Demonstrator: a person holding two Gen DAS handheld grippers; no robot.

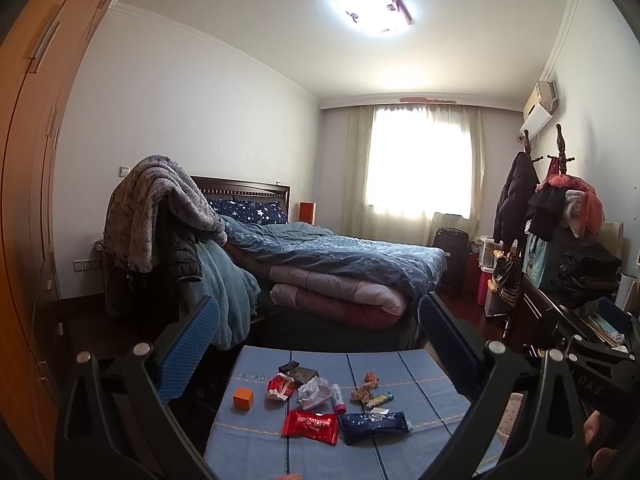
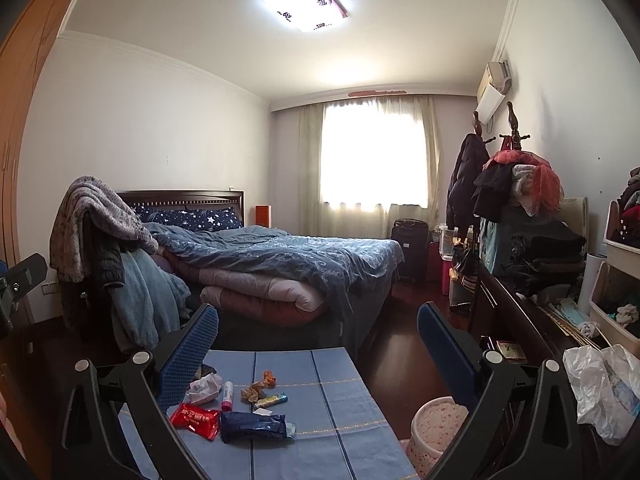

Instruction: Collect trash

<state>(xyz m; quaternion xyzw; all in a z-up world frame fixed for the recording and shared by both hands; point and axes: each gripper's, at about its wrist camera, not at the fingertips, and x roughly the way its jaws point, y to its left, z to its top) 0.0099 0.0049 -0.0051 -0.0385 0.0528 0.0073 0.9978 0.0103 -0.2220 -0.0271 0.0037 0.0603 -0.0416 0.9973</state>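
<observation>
Trash lies on a blue cloth-covered table [image 1: 420, 432] [image 2: 340, 400]: a red wrapper [image 1: 310, 426] [image 2: 195, 420], a dark blue packet [image 1: 374, 426] [image 2: 254, 426], crumpled white paper [image 1: 314, 392] [image 2: 205, 388], a pink-capped tube [image 1: 338, 398] [image 2: 227, 395], orange crumpled scraps [image 1: 364, 388] [image 2: 260, 386], a small candy wrapper [image 1: 380, 400] [image 2: 271, 400], a red-white wrapper [image 1: 280, 388], a black wrapper [image 1: 298, 372] and an orange cube [image 1: 243, 398]. My left gripper [image 1: 318, 332] hovers open above the table. My right gripper [image 2: 318, 334] is open too, holding nothing. A pink bin [image 2: 436, 432] stands right of the table.
A bed [image 1: 340, 264] with blue bedding fills the room's middle beyond the table. A blanket-draped chair [image 1: 160, 232] stands left. A dark dresser [image 2: 520, 320] piled with clothes and a white plastic bag [image 2: 600, 392] line the right. A wardrobe [image 1: 28, 200] runs along the left.
</observation>
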